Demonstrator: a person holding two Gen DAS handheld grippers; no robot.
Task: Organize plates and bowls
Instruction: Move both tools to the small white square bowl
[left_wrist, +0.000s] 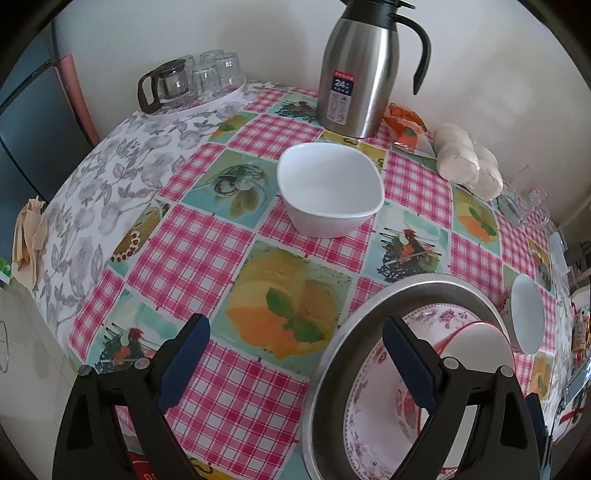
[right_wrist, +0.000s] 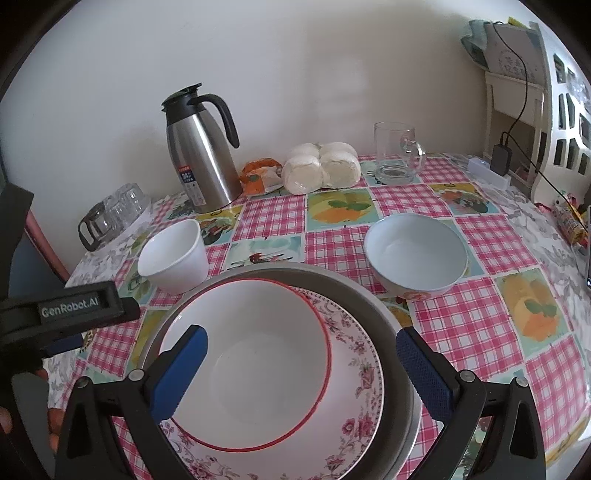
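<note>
A stack sits at the near edge of the table: a red-rimmed white bowl (right_wrist: 258, 350) in a floral plate (right_wrist: 354, 369) on a grey metal plate (right_wrist: 369, 288). My right gripper (right_wrist: 301, 369) hovers open over this stack, its pads apart from the bowl. My left gripper (left_wrist: 295, 354) is open with nothing in it, left of the metal plate (left_wrist: 369, 306), its right finger over the floral plate (left_wrist: 369, 406). A white squarish bowl (left_wrist: 328, 188) (right_wrist: 173, 254) stands ahead. A pale blue bowl (right_wrist: 415, 251) (left_wrist: 526, 317) stands right of the stack.
Against the wall stand a steel thermos jug (right_wrist: 199, 155), an orange packet (right_wrist: 258, 177), wrapped white buns (right_wrist: 321, 166) and a glass mug (right_wrist: 397, 155). A tray of upturned glasses (left_wrist: 199, 81) is at the far left corner. A power strip (right_wrist: 487, 170) lies far right.
</note>
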